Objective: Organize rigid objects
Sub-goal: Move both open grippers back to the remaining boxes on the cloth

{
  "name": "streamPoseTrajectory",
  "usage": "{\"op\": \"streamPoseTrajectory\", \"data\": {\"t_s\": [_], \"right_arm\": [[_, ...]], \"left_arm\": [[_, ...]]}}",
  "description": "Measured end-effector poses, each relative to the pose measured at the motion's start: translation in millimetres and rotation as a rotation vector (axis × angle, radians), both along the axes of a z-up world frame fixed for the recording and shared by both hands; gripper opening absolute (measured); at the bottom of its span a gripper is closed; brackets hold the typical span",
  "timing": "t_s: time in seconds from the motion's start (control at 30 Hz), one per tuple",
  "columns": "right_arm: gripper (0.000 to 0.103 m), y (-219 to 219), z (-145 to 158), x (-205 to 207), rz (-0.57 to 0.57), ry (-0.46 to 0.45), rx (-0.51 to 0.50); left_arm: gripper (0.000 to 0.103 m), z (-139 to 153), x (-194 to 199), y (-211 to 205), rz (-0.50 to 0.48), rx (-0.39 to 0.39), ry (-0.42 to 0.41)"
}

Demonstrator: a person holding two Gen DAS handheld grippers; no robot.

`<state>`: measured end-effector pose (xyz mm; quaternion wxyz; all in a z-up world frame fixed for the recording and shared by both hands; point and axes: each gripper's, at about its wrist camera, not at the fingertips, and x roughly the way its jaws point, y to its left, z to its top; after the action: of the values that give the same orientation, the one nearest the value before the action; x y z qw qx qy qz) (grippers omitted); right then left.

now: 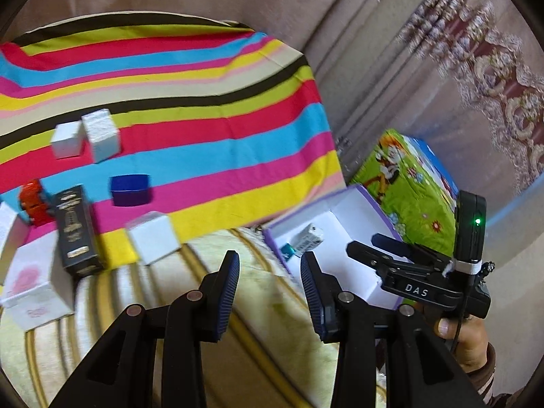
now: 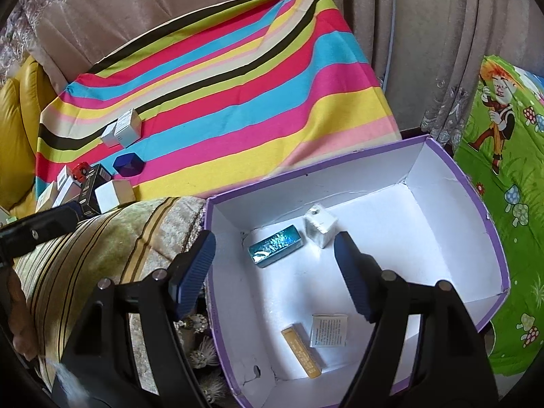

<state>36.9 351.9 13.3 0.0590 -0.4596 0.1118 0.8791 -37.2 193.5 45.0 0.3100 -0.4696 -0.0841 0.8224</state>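
Hovering over purple-rimmed box (image 2: pixel 482 204), right gripper (image 2: pixel 275 265) spread wide, nothing between pads. Inside box: teal foil box (image 2: pixel 275 245) and white cube (image 2: pixel 321 226) near far wall, yellow stick box (image 2: pixel 302 350) and printed white packet (image 2: pixel 329 330) near front wall. Left gripper (image 1: pixel 270 285) left of box, over striped cushion (image 1: pixel 258 333), jaws narrowly apart, empty. Dark blue box (image 1: pixel 131 190), black carton (image 1: pixel 76 231), white cubes (image 1: pixel 85 139) on striped cloth (image 1: pixel 204 102), left of box.

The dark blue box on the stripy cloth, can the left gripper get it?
Probably yes. The dark blue box sits alone on the cloth, and the left gripper is empty, with nothing between them.
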Motion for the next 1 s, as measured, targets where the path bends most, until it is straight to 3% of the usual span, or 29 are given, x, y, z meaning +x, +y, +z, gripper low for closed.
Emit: {"op": "streamPoseTrajectory", "data": {"t_s": [0.57,0.8,1.0], "right_arm": [[0.075,-23,-8,-14,0.058,-0.026,-0.024],[0.076,-37,-11,-22,0.09,-0.04,-0.027],[0.079,-50,-11,-28,0.113,-0.043,-0.029]], "left_arm": [[0.051,-2,2,-121,0.296,0.023,0.003],[0.052,-7,8,-155,0.372,0.031,-0.004],[0.063,-6,8,-176,0.432,0.035,0.002]]}}
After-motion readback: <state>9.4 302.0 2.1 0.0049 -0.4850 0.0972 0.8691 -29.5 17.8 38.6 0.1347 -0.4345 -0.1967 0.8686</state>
